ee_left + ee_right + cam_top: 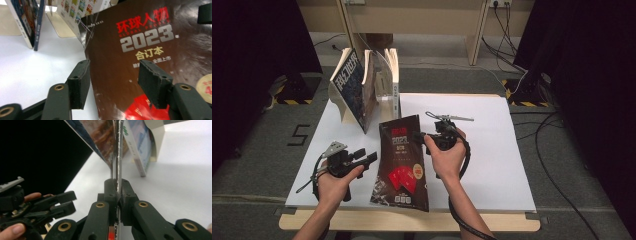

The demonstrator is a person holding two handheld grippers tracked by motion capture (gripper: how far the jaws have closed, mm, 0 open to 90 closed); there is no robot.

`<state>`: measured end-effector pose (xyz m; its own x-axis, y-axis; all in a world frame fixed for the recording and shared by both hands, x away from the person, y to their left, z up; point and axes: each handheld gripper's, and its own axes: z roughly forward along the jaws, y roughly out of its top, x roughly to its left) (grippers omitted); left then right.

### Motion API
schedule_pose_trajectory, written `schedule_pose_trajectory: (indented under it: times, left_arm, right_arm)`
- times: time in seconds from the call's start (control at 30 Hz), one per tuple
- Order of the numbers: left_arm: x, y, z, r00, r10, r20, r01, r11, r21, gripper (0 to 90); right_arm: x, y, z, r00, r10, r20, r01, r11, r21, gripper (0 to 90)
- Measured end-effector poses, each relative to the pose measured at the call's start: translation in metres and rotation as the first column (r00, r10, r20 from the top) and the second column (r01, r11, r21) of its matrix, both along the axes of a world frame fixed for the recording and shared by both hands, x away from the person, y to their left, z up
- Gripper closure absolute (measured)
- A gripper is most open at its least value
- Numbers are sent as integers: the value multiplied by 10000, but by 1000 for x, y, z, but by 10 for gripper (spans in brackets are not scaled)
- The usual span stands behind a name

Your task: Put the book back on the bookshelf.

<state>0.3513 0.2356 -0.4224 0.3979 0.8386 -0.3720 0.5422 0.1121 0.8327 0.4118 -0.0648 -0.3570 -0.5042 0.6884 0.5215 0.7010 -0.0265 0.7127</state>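
Note:
A dark brown magazine (402,160) with red and silver print is lifted off the white table top (492,165), tilted, its lower end near the front edge. My right gripper (422,137) is shut on its right edge; in the right gripper view the magazine (118,157) runs edge-on out of the closed gripper (117,192). My left gripper (371,158) hangs by the magazine's left edge, open. In the left gripper view its gripper (116,83) straddles that edge of the magazine (150,45), pads apart from the cover.
Several books (362,87) lean in a stand at the back left of the table, also seen as books (27,20) and books (140,150). Dark curtains hang on both sides. Cables lie on the floor (557,150) to the right.

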Motion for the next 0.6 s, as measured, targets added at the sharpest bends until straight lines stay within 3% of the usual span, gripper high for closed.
schedule_pose_trajectory:
  times: [0.6]
  left_arm:
    - [5,-12,18,9986,-319,430,314,9994,126,429]
  right_arm:
    - [4,20,22,9950,-127,994,122,9999,53,865]
